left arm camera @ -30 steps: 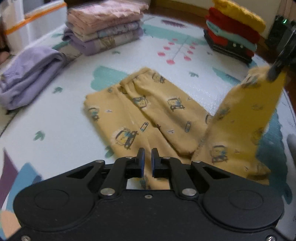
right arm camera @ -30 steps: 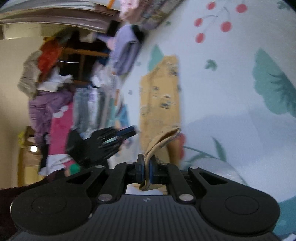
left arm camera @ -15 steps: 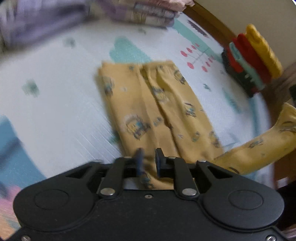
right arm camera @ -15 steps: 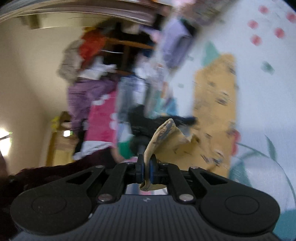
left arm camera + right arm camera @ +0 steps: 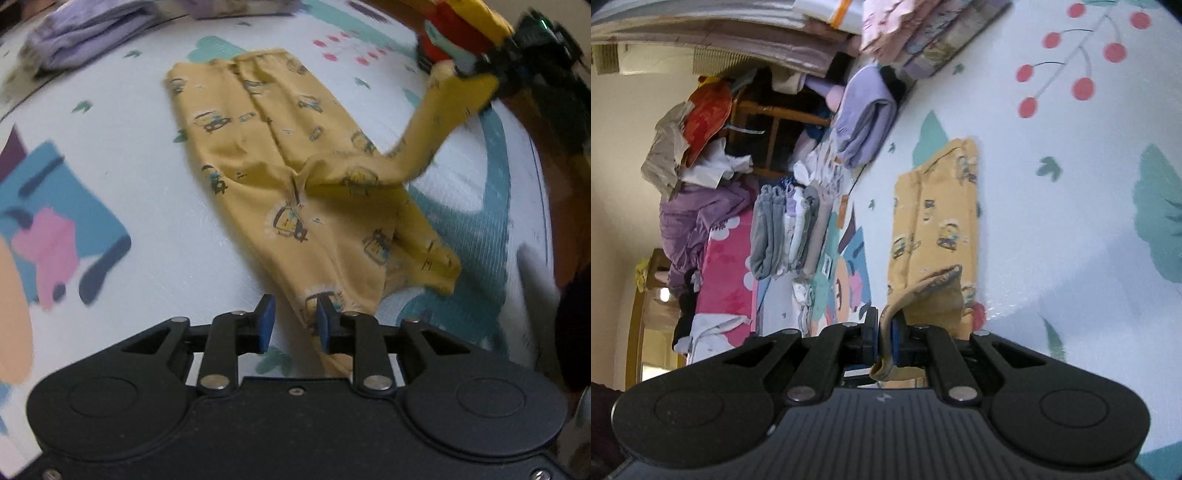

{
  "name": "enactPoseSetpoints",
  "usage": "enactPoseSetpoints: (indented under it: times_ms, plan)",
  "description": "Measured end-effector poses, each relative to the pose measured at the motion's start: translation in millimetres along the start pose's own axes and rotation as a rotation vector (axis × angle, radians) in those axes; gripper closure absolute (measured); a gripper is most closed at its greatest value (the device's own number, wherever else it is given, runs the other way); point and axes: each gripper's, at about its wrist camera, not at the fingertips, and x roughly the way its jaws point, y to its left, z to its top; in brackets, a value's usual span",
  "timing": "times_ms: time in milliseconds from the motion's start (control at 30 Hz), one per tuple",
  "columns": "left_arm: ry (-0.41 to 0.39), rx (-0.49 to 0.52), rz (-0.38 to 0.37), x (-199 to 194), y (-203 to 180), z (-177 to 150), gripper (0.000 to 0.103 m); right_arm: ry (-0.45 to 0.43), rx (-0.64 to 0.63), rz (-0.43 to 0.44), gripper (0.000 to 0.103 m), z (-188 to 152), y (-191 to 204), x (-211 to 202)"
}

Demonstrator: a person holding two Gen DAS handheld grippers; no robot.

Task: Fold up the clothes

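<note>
Trousers (image 5: 295, 184): yellow, printed, lay on the mat (image 5: 129, 192), long axis running away from the left gripper (image 5: 291, 325) toward the far stacks. One leg flat; the other lifted off to the right, its end pinched between the pressed-together fingers of the right gripper (image 5: 884, 334) (seen also in left view). Left gripper spread, holding nothing, its fingers just over the near hem, so nearer that end; the right held the far-side leg.
</note>
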Motion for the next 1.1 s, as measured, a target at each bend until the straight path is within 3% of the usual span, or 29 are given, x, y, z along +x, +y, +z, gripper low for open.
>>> enactPoseSetpoints:
  times_ms: [67, 133, 267, 400, 467, 500, 600, 700, 767, 900, 967, 1000, 1100]
  plan:
    - [-0.027, -0.025, -0.008, -5, -5, 1, 0.072, 0.020, -0.012, 0.007, 0.092, 0, 5, 4]
    - [-0.051, 0.018, -0.001, -10, -18, 2, 0.058, 0.038, -0.025, 0.014, 0.092, 1, 11, 8]
    - [-0.033, 0.176, 0.062, 2, -46, 0, 0.058, 0.056, -0.048, 0.020, 0.092, 1, 20, 16]
    - [0.003, 0.227, 0.149, 17, -53, -8, 0.076, 0.060, -0.054, 0.029, 0.092, 2, 24, 19]
    - [0.007, 0.224, 0.169, 20, -50, -10, 0.095, 0.065, -0.058, 0.036, 0.092, 2, 26, 20]
    - [0.004, 0.205, 0.173, 20, -47, -11, 0.100, 0.066, -0.059, 0.039, 0.092, 2, 26, 20]
    - [-0.053, 0.073, 0.136, 1, -26, -15, 0.102, 0.067, -0.065, 0.065, 0.092, 4, 29, 19]
    - [-0.136, -0.062, 0.088, -22, -6, -25, 0.102, 0.039, -0.050, 0.166, 0.092, 10, 37, 9]
    - [-0.119, -0.127, 0.083, -20, 2, -32, 0.102, 0.031, -0.056, 0.172, 0.092, 13, 39, 6]
    - [-0.082, -0.236, 0.063, -12, 16, -42, 0.101, 0.057, 0.013, -0.002, 0.091, 11, 7, 15]
    - [-0.065, -0.278, 0.054, -10, 22, -46, 0.082, 0.043, 0.061, -0.057, 0.091, 8, -10, 14]
    - [-0.064, -0.266, 0.062, -12, 20, -45, 0.063, 0.033, 0.076, -0.071, 0.091, 7, -15, 11]
    - [-0.092, -0.194, 0.111, -22, 15, -41, 0.062, 0.033, 0.087, -0.086, 0.091, 7, -22, 8]
